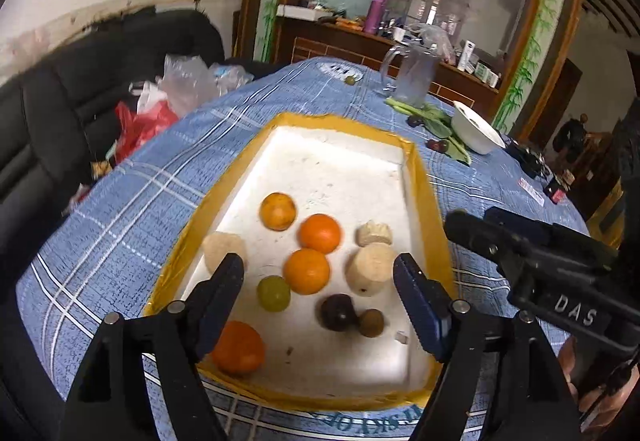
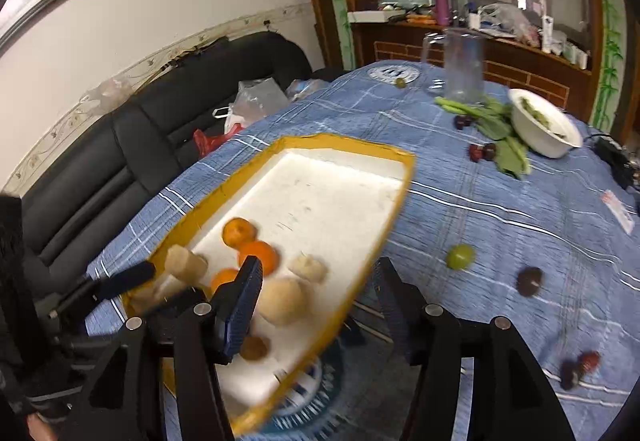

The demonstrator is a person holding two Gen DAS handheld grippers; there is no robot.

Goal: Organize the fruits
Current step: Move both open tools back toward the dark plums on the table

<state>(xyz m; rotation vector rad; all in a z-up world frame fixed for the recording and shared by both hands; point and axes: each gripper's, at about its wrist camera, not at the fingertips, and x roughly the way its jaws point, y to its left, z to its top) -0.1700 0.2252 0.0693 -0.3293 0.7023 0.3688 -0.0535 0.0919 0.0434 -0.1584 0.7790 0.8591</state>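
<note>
A yellow-rimmed white tray on the blue checked cloth holds several oranges, a green fruit, a dark plum, a small brown fruit and pale peeled pieces. My left gripper hangs open above the tray's near half, with nothing between its pads. My right gripper is open too, straddling the tray's right rim without touching fruit. Loose on the cloth to the right lie a green fruit, a dark plum and red-dark fruits.
Farther back stand a white bowl, leafy greens, dark cherries and a clear pitcher. A black sofa with plastic bags lies beyond the table's left edge. A black cable sits at the far right.
</note>
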